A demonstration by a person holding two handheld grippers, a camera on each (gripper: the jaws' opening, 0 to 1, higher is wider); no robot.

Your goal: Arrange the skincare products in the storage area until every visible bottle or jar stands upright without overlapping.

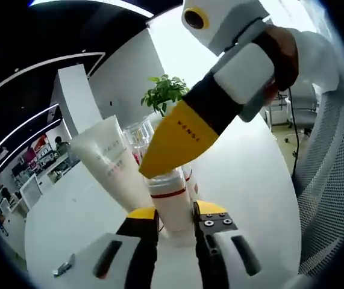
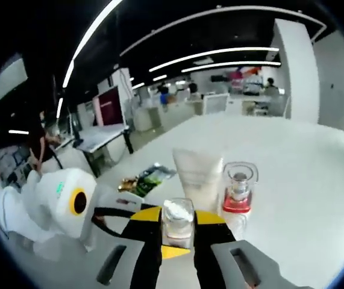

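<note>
A white bottle with a red band [image 1: 173, 205] stands upright on the white table [image 1: 250, 174]. My left gripper [image 1: 176, 218] is shut on its lower body. My right gripper [image 1: 155, 171] reaches down from the upper right, its yellow tips at the bottle's top. In the right gripper view, my right gripper [image 2: 178, 224] is shut on that bottle's clear cap [image 2: 178, 217]. A white tube [image 1: 108, 159] leans against the bottle's left side and stands just behind it [image 2: 199, 171]. A clear bottle with a red base [image 2: 239, 188] stands upright to the tube's right.
More clear bottles [image 1: 139, 133] and a green potted plant [image 1: 164, 91] stand behind the tube. Flat packets [image 2: 149, 176] lie further off on the table. A mesh chair [image 1: 334, 180] stands at the table's right edge. Desks and people are far behind.
</note>
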